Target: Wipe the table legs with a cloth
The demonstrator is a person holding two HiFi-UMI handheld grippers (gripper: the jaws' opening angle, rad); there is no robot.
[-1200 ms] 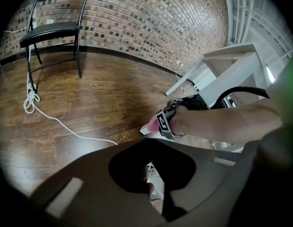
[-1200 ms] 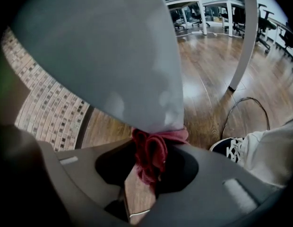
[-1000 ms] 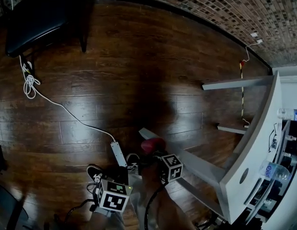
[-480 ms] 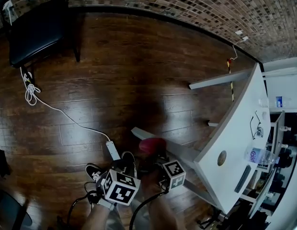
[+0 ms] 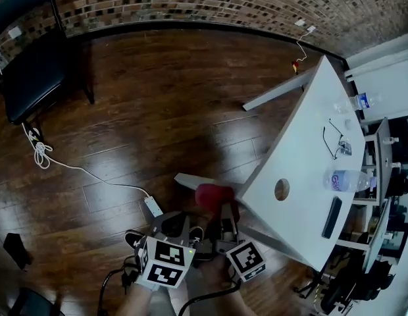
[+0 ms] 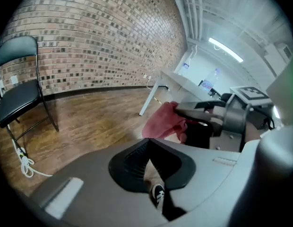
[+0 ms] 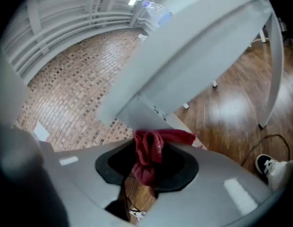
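**Objects counted by kind**

One white table; one red cloth; one black chair; one power strip; two plastic bottles, near and far; one pair of glasses; two grippers: left gripper, right gripper.

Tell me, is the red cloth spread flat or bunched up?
Bunched up. The red cloth hangs in crumpled folds, pinched in the right tongs, not laid flat.

I see a black padded chair standing on the dark wooden plank floor by the brick wall. A white cable lies coiled near its legs and runs to a white power strip. On the white tabletop lie a clear plastic bottle on its side, thin-rimmed eyeglasses and a flat black bar-shaped device.
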